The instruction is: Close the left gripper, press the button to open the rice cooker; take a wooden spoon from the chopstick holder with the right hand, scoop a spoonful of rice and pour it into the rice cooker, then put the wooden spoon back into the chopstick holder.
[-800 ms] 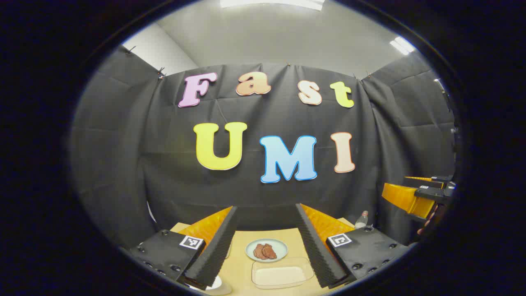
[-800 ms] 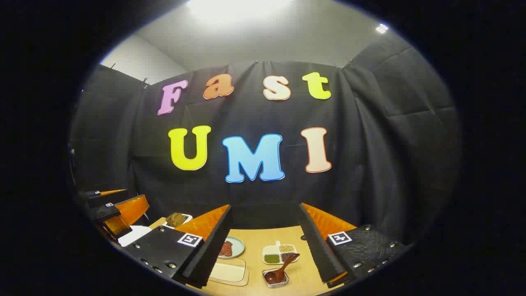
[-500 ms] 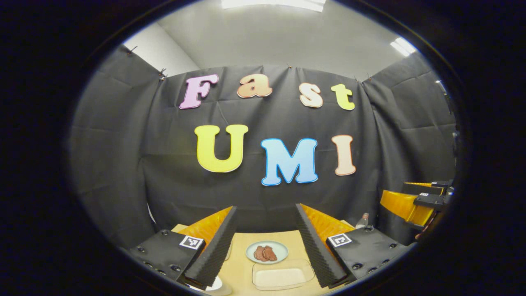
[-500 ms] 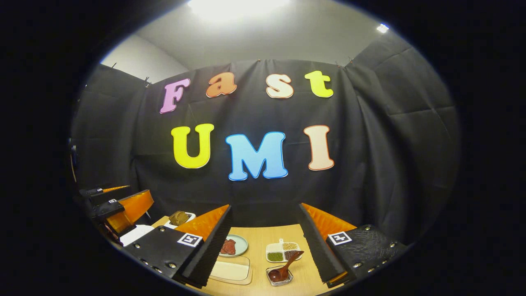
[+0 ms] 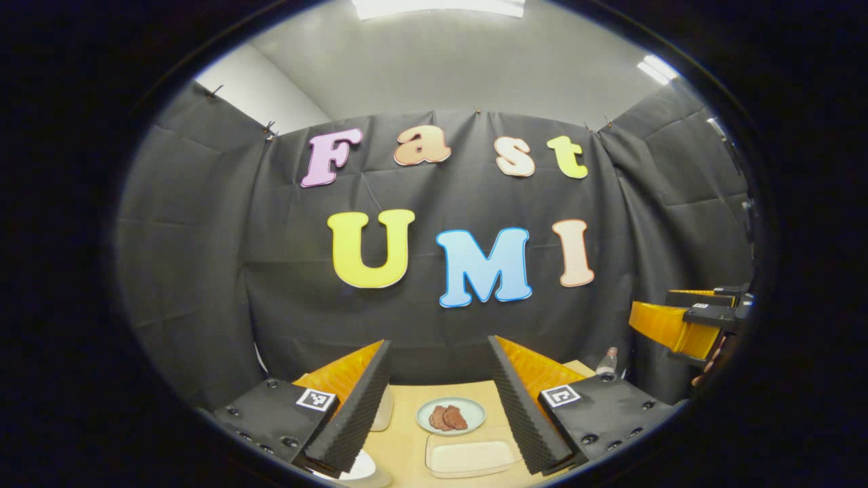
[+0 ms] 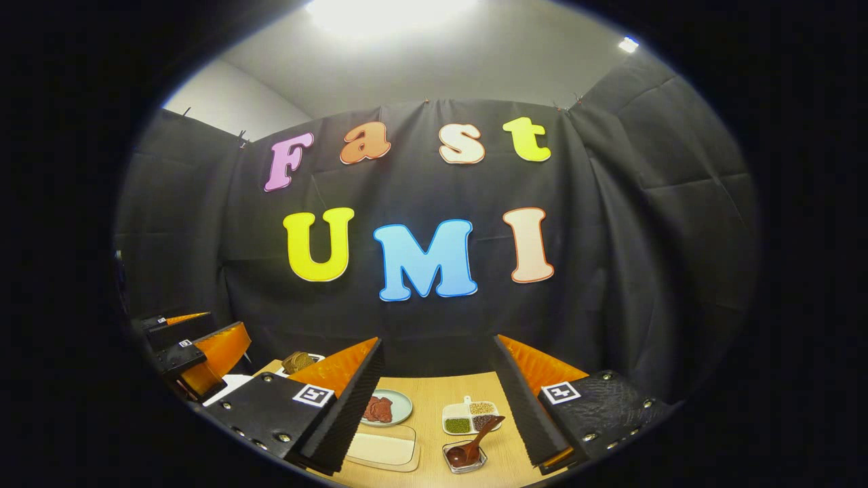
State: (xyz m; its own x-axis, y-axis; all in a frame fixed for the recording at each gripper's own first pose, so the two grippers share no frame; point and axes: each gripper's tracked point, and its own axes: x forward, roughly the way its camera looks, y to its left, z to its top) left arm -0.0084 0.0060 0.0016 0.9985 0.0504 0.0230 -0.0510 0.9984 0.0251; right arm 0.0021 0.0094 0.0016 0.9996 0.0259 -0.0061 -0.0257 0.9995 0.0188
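Two grippers, the left gripper (image 5: 439, 407) and right gripper (image 6: 439, 407), hold ridged fingers spread wide, gripping nothing. Below lie a smooth wooden table (image 6: 434, 393), a round plate of meat (image 5: 451, 415) and a dark wooden spoon (image 6: 475, 440).

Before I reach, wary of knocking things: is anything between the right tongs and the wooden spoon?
Nothing visible does. The wooden spoon leans in a small clear dish, low between the open right tongs; the divided bean tray sits beyond it.
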